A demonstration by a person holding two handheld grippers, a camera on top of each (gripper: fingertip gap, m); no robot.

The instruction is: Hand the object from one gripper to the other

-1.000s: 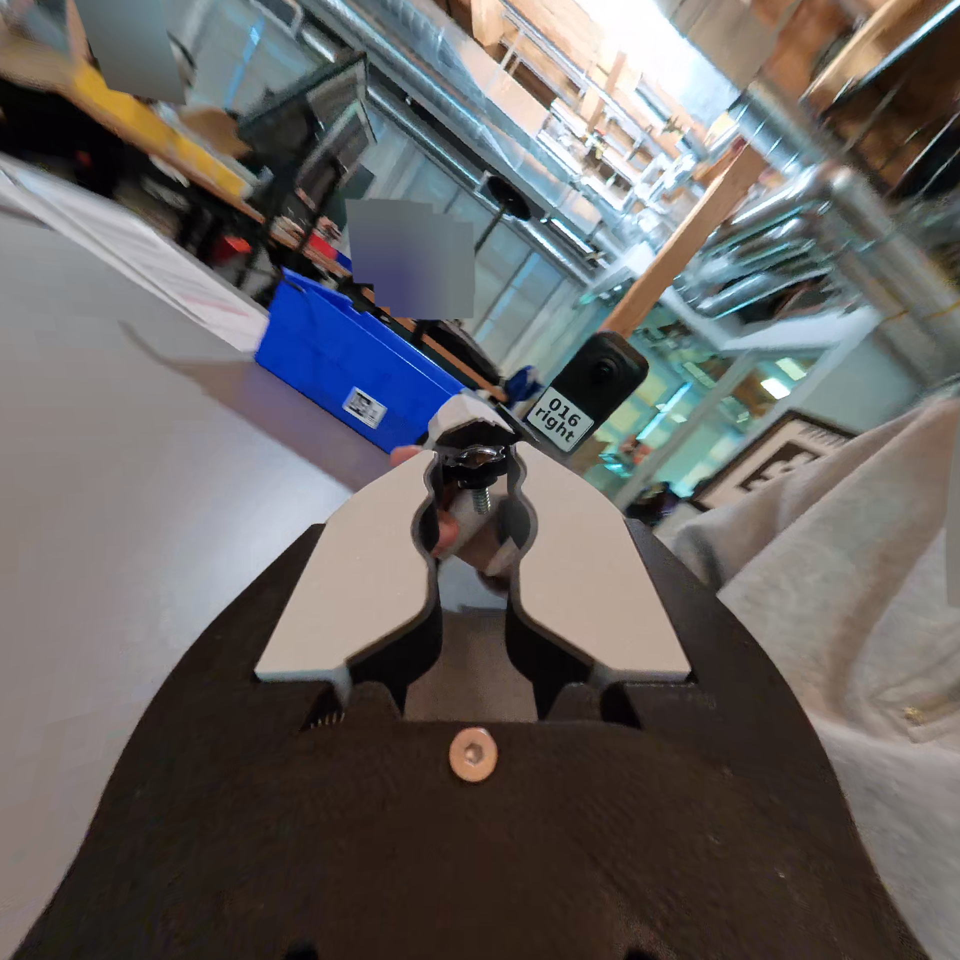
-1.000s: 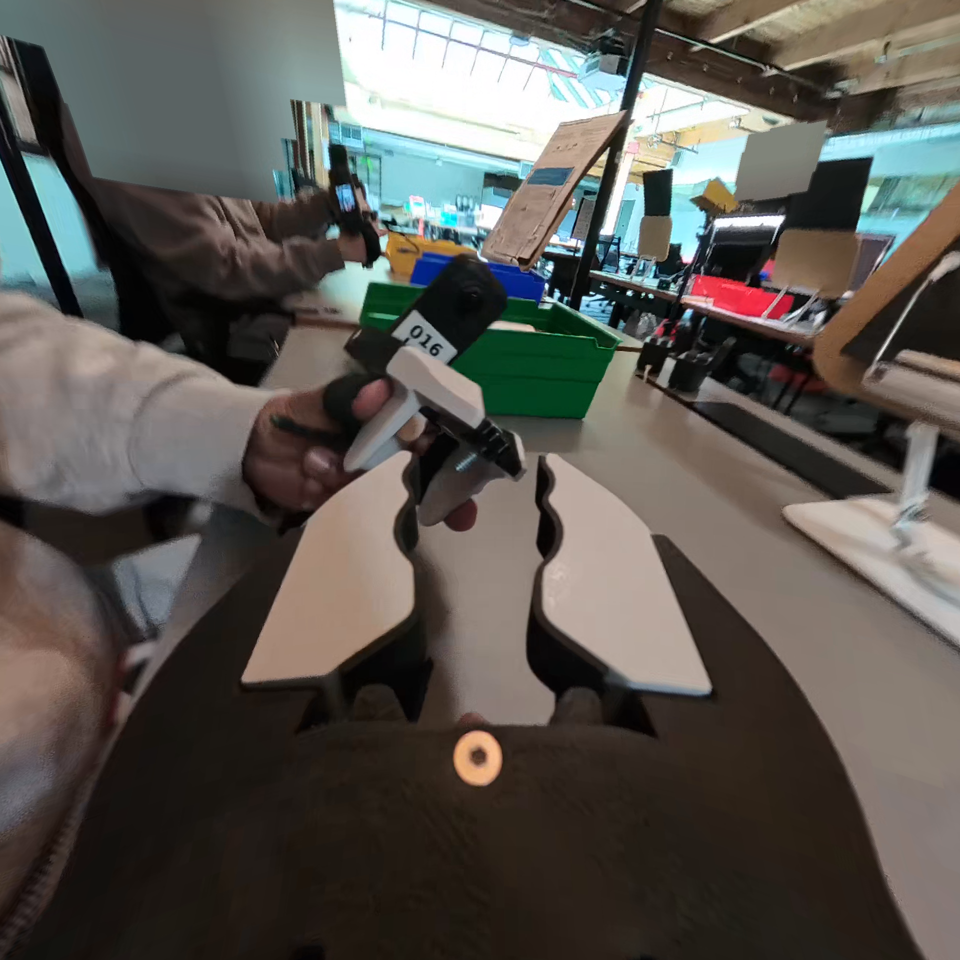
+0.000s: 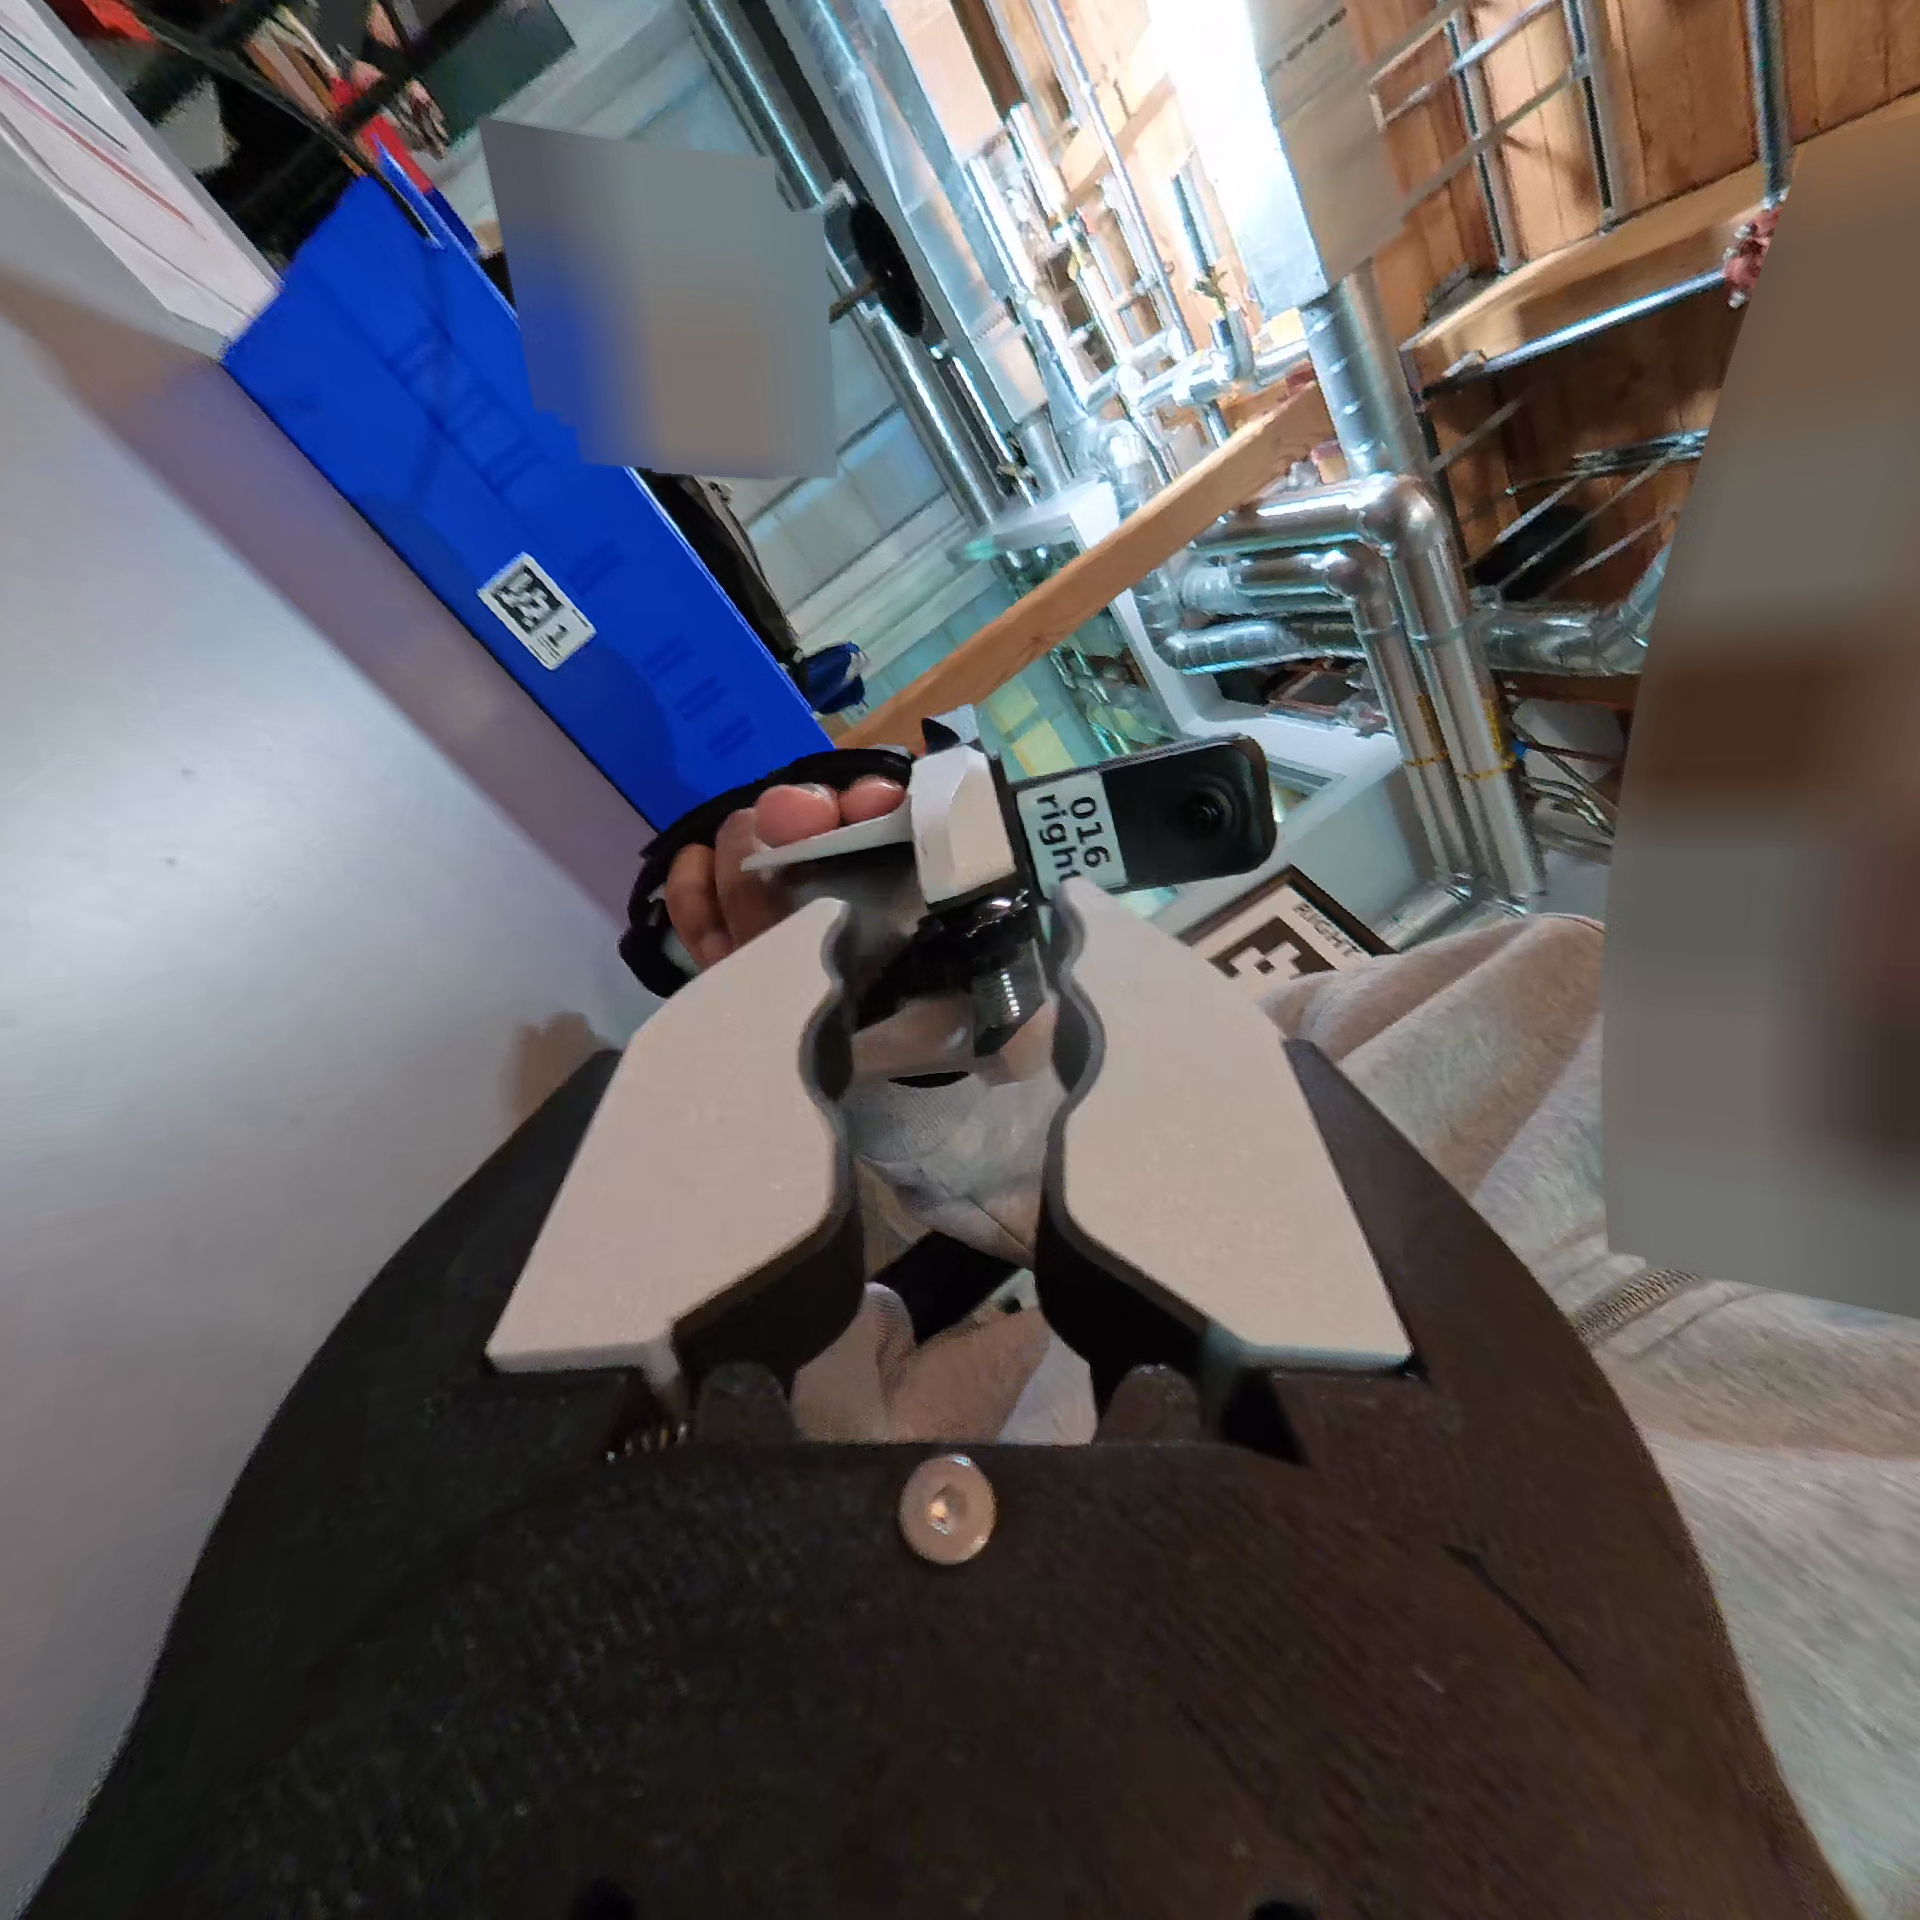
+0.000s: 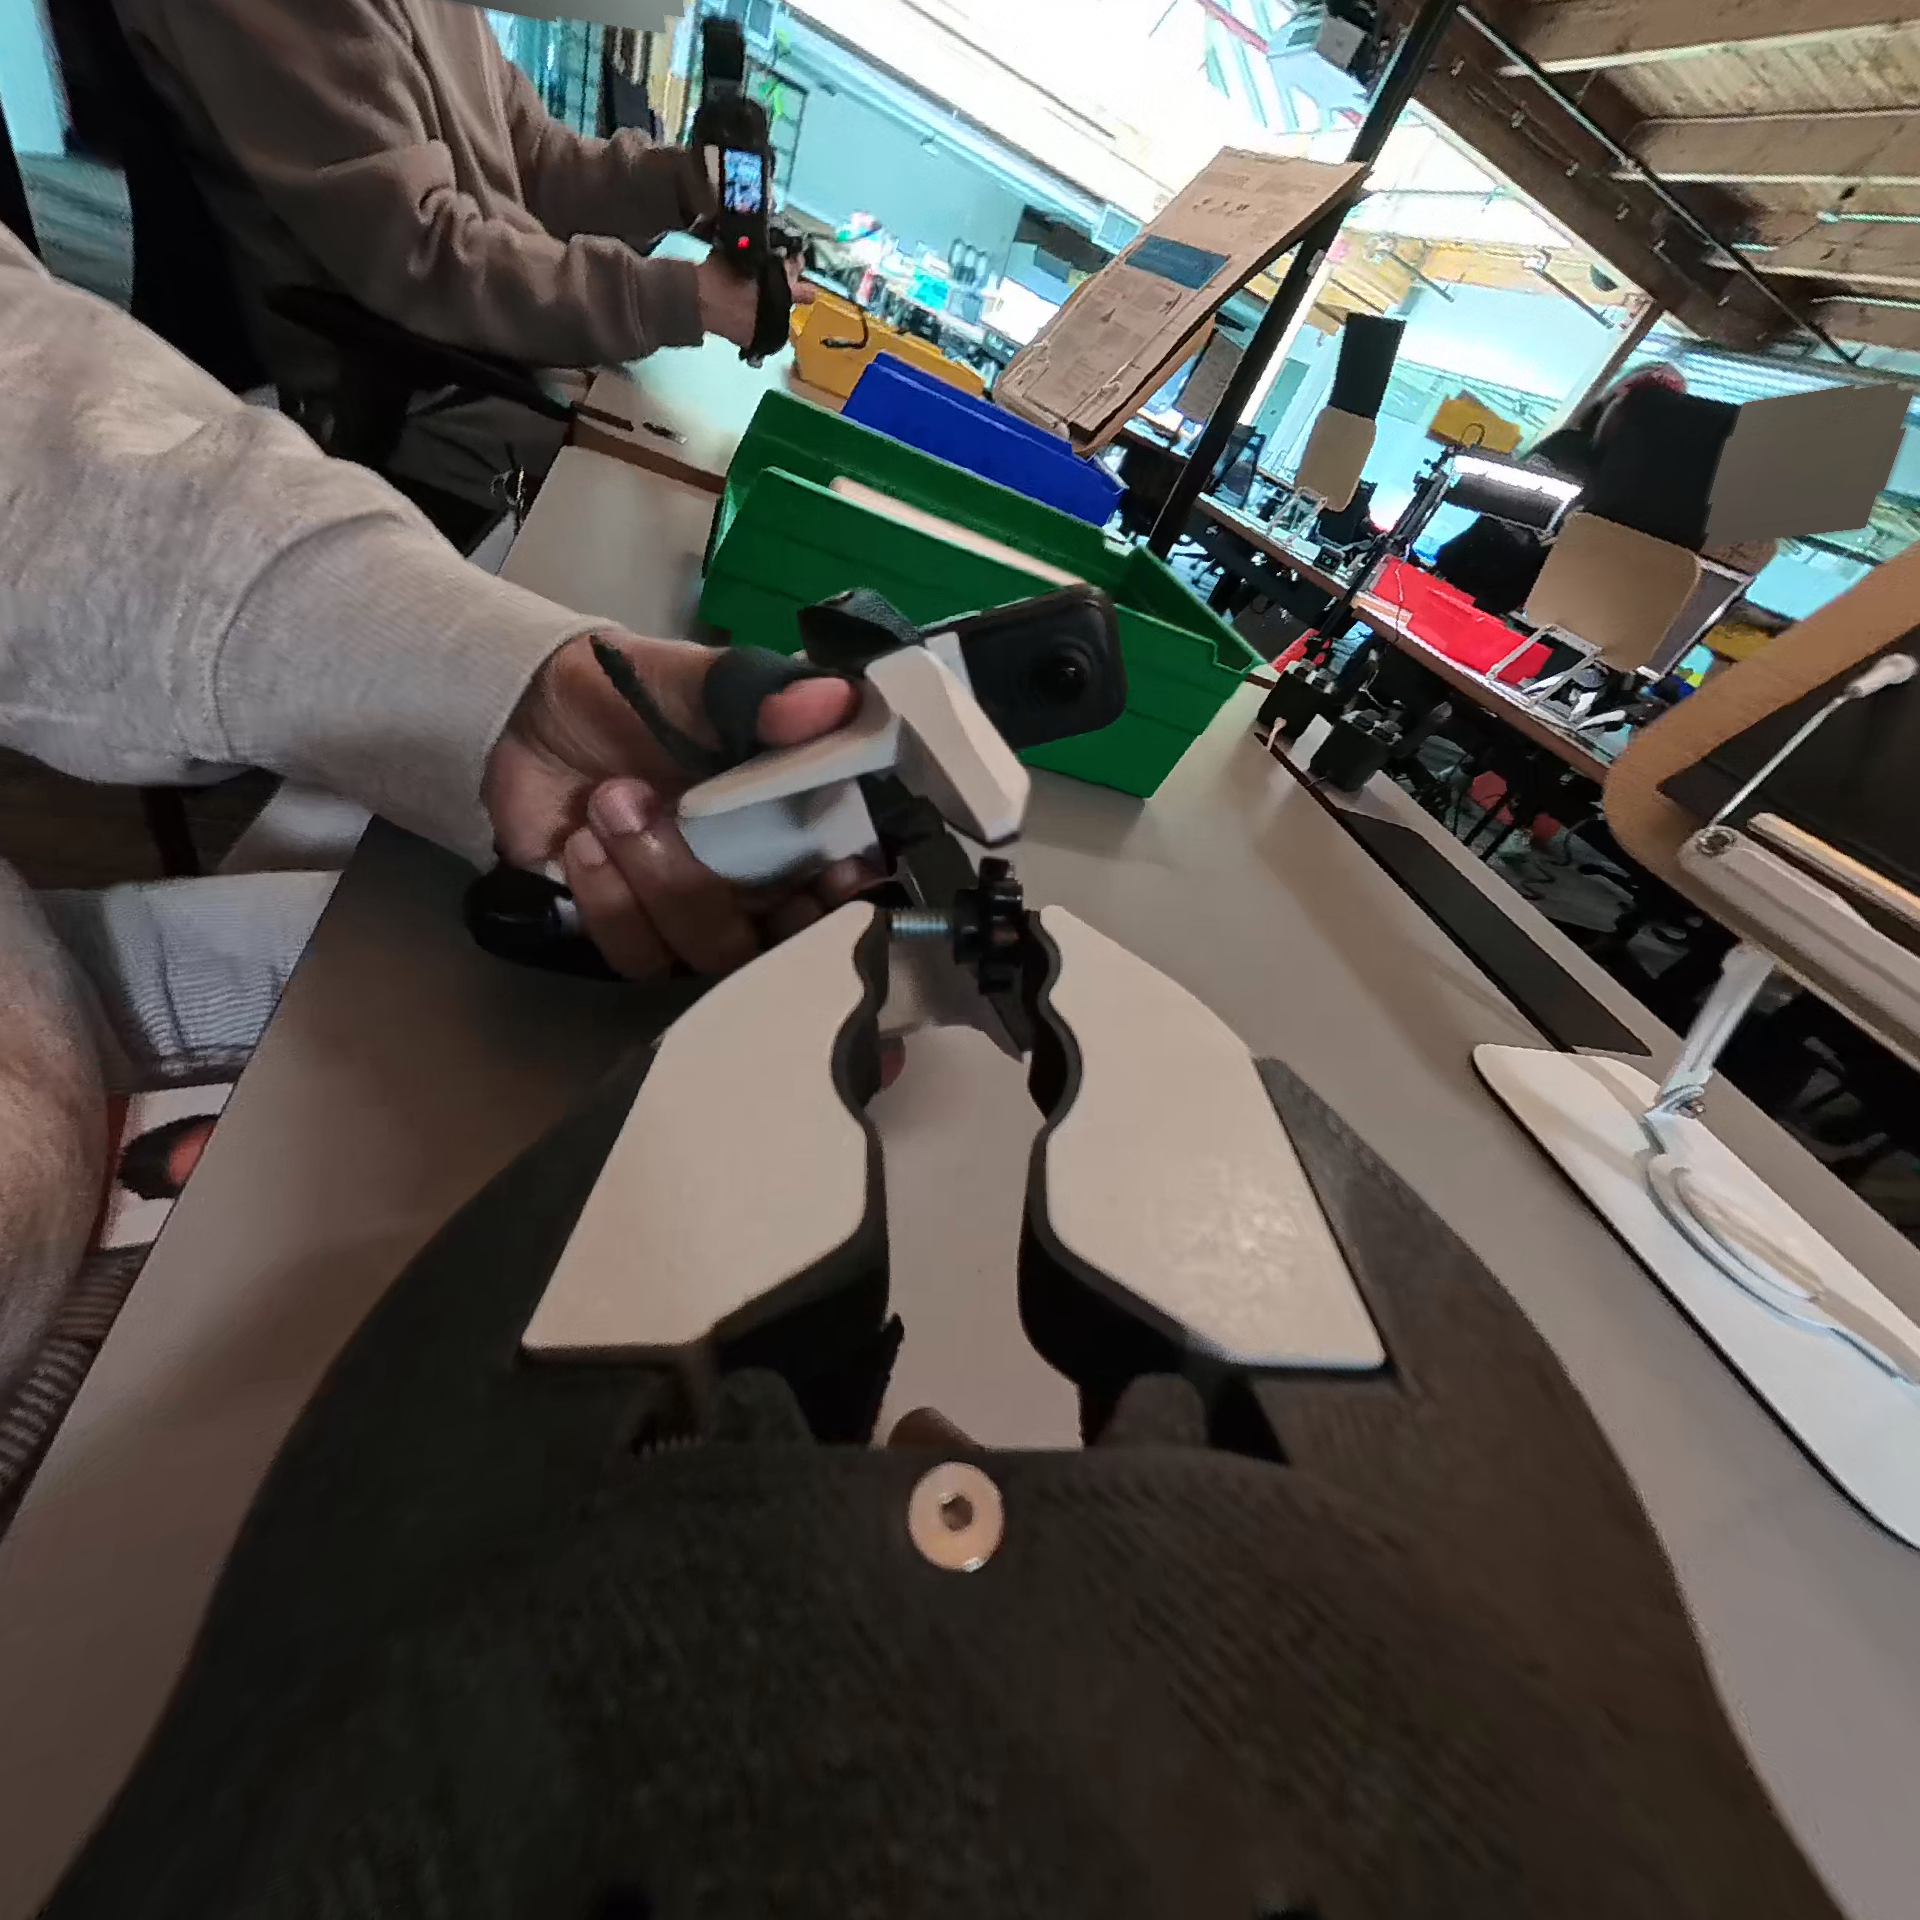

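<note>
Only right wrist view shows green bin (image 4: 935, 582) — left, blue bin (image 3: 499, 499).

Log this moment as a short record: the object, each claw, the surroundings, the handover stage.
object: knobbed bolt, black knob, bare thread, off the table between both claws' tips
right claw: closed on the bolt, thread end against one finger, knob against the other
left claw: fingers either side of the bolt; grip cannot be told
table: grey, below the handover
bins: green bin on the table, blue bin behind it
handover: both claws at the bolt, not yet apart
</note>
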